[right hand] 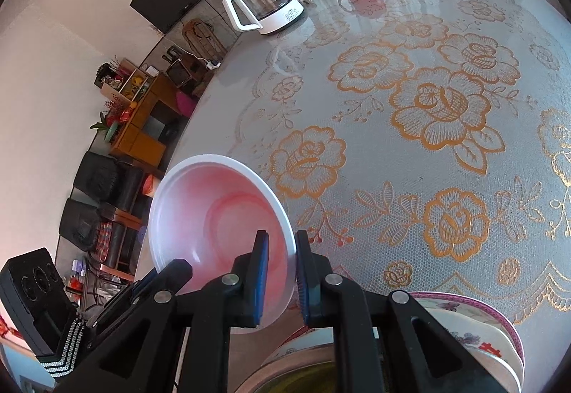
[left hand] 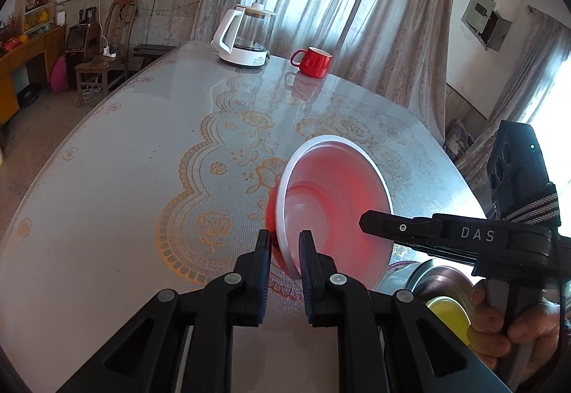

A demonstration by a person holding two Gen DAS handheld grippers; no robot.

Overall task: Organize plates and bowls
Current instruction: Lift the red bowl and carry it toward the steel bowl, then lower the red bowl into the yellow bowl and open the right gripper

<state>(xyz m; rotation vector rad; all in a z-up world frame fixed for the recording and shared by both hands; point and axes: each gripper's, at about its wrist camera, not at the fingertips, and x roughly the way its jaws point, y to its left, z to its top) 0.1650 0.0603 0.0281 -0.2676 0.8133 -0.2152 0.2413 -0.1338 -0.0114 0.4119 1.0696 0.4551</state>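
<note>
A bowl, red outside and white inside (left hand: 332, 204), is held tilted above the lace-covered table (left hand: 125, 179). My left gripper (left hand: 284, 246) is shut on its near rim. My right gripper (left hand: 364, 220) reaches in from the right and is shut on the opposite rim. In the right wrist view the same bowl (right hand: 217, 214) sits tilted with its rim pinched in my right gripper (right hand: 280, 250). Below it is a stack: a patterned plate with a pink rim (right hand: 478, 325) and a bowl with a yellow-green inside (right hand: 307, 375), also shown in the left wrist view (left hand: 446, 316).
A white and glass kettle (left hand: 244, 36) and a red mug (left hand: 314, 61) stand at the table's far edge. Chairs and a cabinet (left hand: 21, 72) stand beyond the table's left side. Curtains hang behind the table.
</note>
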